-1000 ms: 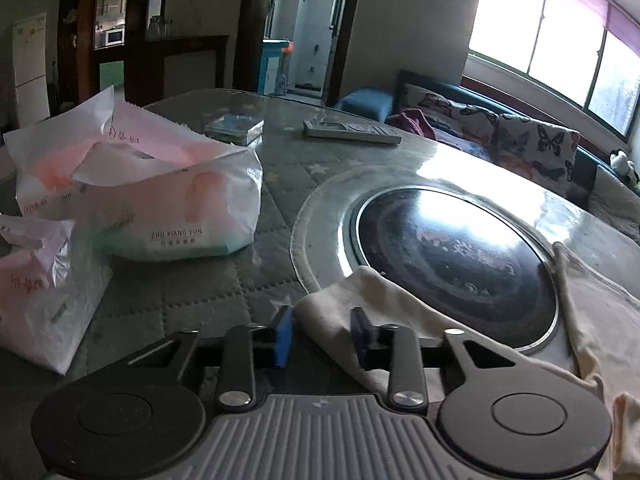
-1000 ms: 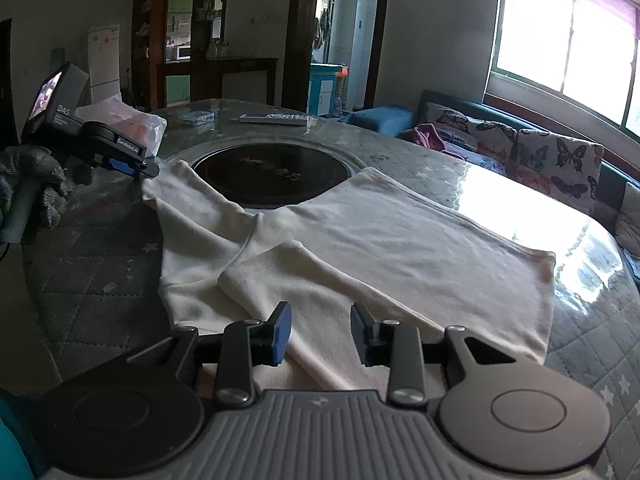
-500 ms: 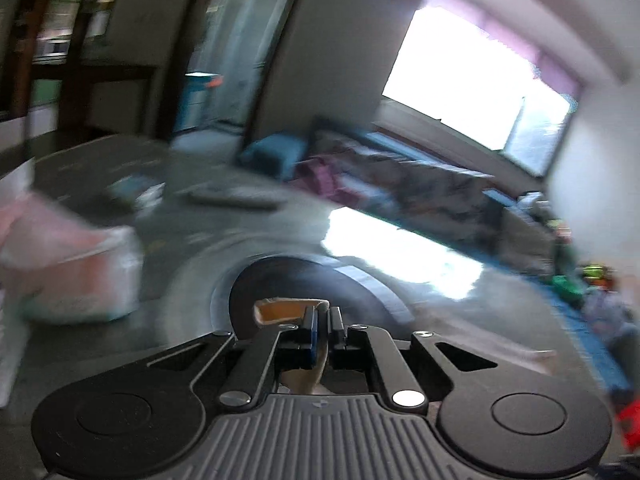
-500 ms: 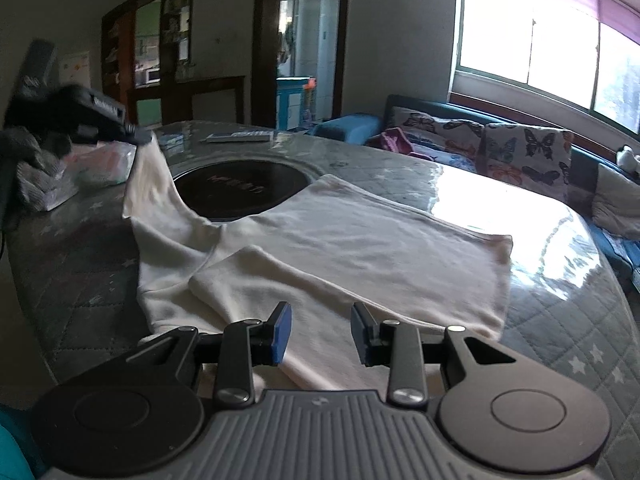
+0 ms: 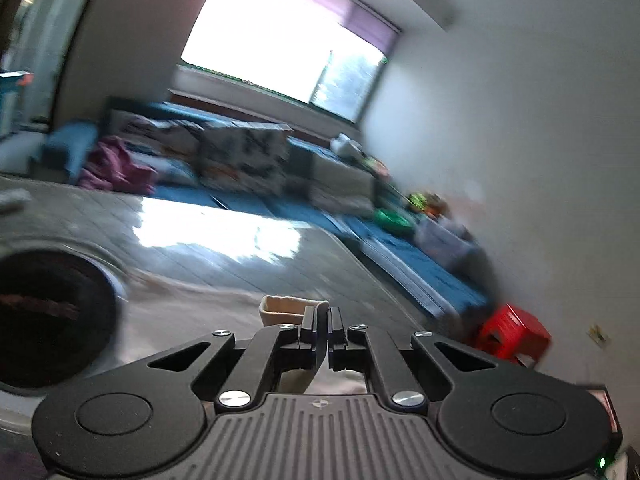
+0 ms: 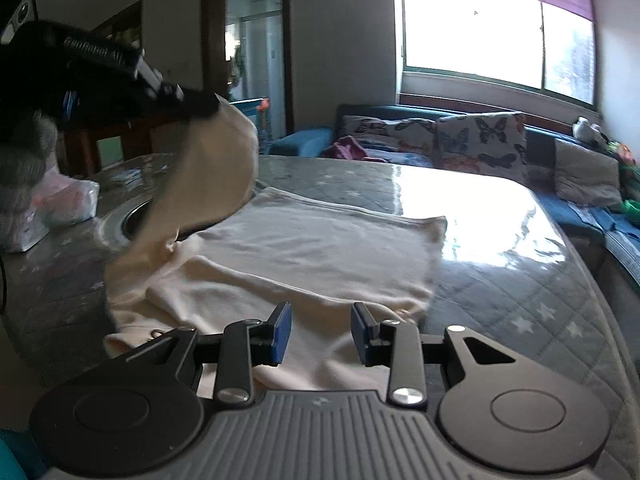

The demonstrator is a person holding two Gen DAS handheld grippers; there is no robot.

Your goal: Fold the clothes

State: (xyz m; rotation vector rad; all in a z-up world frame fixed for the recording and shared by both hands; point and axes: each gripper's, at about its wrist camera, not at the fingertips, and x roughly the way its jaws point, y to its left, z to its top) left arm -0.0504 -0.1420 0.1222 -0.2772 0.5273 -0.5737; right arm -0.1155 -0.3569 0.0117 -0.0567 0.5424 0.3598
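A cream garment (image 6: 320, 248) lies spread on the grey quilted table (image 6: 500, 280). My left gripper (image 5: 323, 322) is shut on one sleeve end (image 5: 286, 309) of the garment; in the right wrist view the left gripper (image 6: 200, 106) holds that sleeve (image 6: 212, 172) lifted high above the table's left side. My right gripper (image 6: 321, 334) is open and empty, low over the garment's near edge.
A round dark hotplate (image 5: 48, 312) is set in the table, partly under the lifted sleeve. White plastic bags (image 6: 60, 204) sit at the table's left. A sofa with butterfly cushions (image 6: 460, 140) stands behind, and a red stool (image 5: 514, 336) beside the table.
My left gripper closed on the sleeve end, lifted it off the table and swung right over the garment. The right gripper stayed open and shifted slightly.
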